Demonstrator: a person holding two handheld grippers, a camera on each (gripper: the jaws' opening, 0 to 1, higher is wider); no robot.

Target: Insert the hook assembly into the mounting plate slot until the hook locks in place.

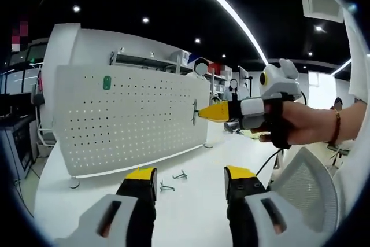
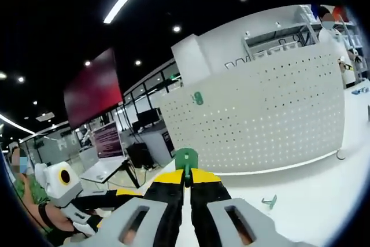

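Observation:
A white pegboard mounting plate (image 1: 133, 120) stands upright on the white table (image 1: 191, 206). One green hook piece (image 1: 107, 83) sits in its upper left. My right gripper (image 1: 203, 112) comes in from the right, shut on a hook assembly (image 1: 195, 111) held at the plate's right edge. In the right gripper view, my right gripper (image 2: 186, 173) pinches the green hook assembly (image 2: 186, 157) in front of the plate (image 2: 260, 120), which carries the mounted green piece (image 2: 198, 98). My left gripper (image 1: 191, 174) hangs open over the table with nothing between its jaws.
Two loose metal hooks (image 1: 166, 187) (image 1: 180, 175) lie on the table before the plate. Another green hook (image 2: 269, 202) lies on the table. The left gripper (image 2: 124, 194) shows at lower left, held by a hand. Shelves and desks stand behind.

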